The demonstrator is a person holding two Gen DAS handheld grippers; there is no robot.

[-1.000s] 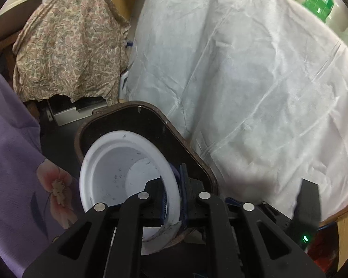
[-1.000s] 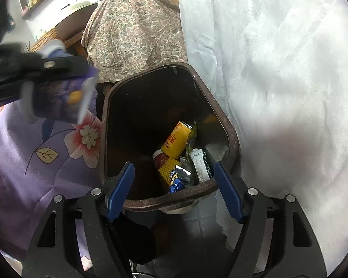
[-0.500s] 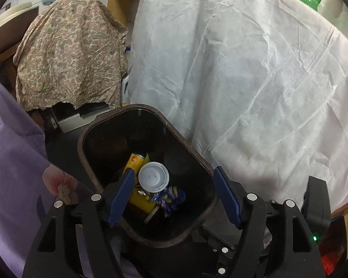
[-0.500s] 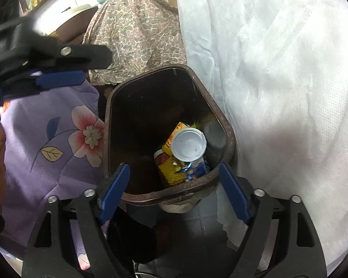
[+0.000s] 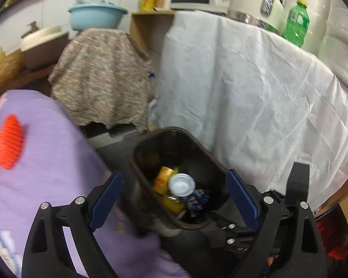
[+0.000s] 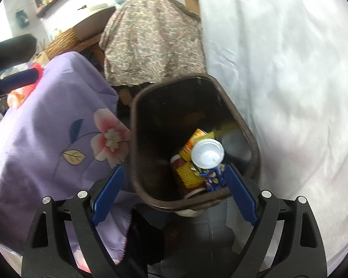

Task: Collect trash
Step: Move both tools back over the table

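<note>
A dark brown trash bin (image 5: 136, 162) (image 6: 134, 153) stands on the floor between a purple flowered cloth and a white cloth. Inside lie a white cup (image 5: 182, 184) (image 6: 207, 154) bottom up, a yellow can (image 5: 162, 179) (image 6: 192, 144), a red-yellow packet (image 6: 188, 176) and a blue wrapper (image 5: 197, 200) (image 6: 212, 178). My left gripper (image 5: 174, 202) is open and empty above the bin's near rim. My right gripper (image 6: 174, 195) is open and empty over the bin's near edge. The left gripper's fingers (image 6: 18, 80) show at the far left of the right wrist view.
The purple cloth-covered surface (image 5: 46, 162) (image 6: 46, 139) holds an orange-red object (image 5: 8, 144). A patterned cloth covers furniture (image 5: 99, 76) (image 6: 150, 37) behind the bin. The white cloth (image 5: 255, 92) (image 6: 278, 81) hangs on the right, with a kettle (image 5: 250, 2) and a green bottle (image 5: 294, 23) on top.
My left gripper opened and dropped the white cup into the bin, then rose and swung left. The right gripper stayed open over the bin and moved little.
</note>
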